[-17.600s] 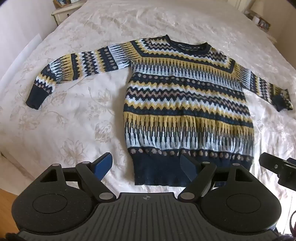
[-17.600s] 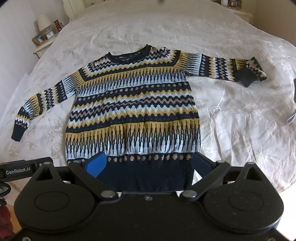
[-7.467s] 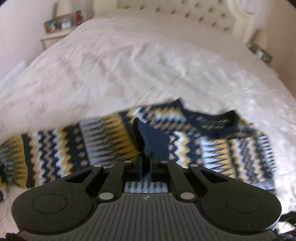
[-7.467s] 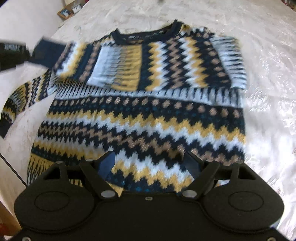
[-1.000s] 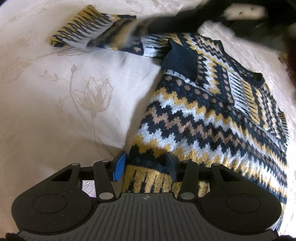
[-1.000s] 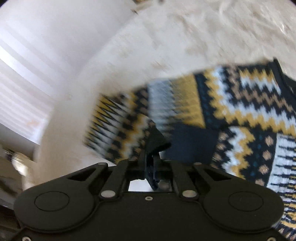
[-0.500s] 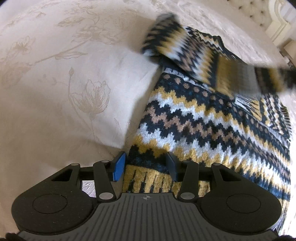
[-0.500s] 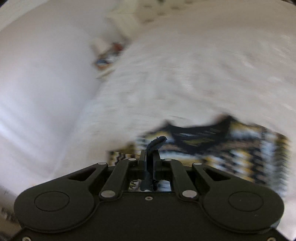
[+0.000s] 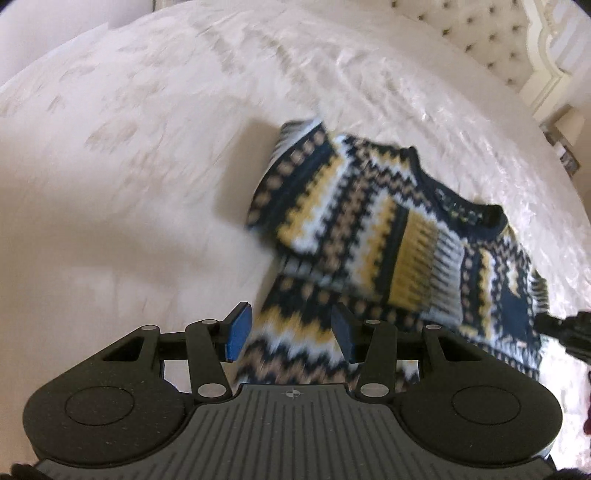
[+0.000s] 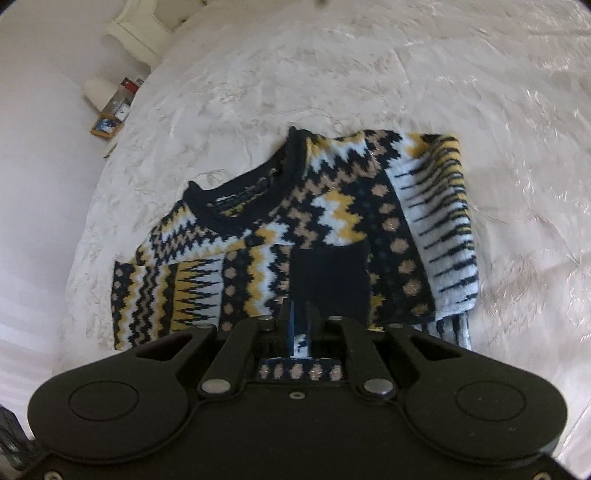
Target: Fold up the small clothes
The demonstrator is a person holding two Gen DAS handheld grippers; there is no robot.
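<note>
Spread flat on the bed, the patterned sweater (image 10: 325, 221) has both sleeves folded across its chest, their bands of navy, yellow, tan and pale blue running crosswise to the body's zigzags, with a dark navy cuff (image 10: 330, 277) lying on top near the middle. In the right wrist view its navy neckline (image 10: 243, 195) faces away toward the upper left, so the long axis runs from the camera up toward the head of the bed. The right hand-held gripper (image 10: 299, 325) has its fingers nearly together on a fold of the knit just below that cuff. The left hand-held gripper (image 9: 291, 332) stands wide open over the sweater's left edge, gripping nothing, its blue pad (image 9: 238, 332) beside the cloth. Around the garment the cream floral bedspread (image 9: 129, 166) lies bare and slightly rumpled. A tufted headboard (image 9: 480, 33) rises beyond, and a bedside table (image 10: 114, 110) with small framed items stands against the white wall.
</note>
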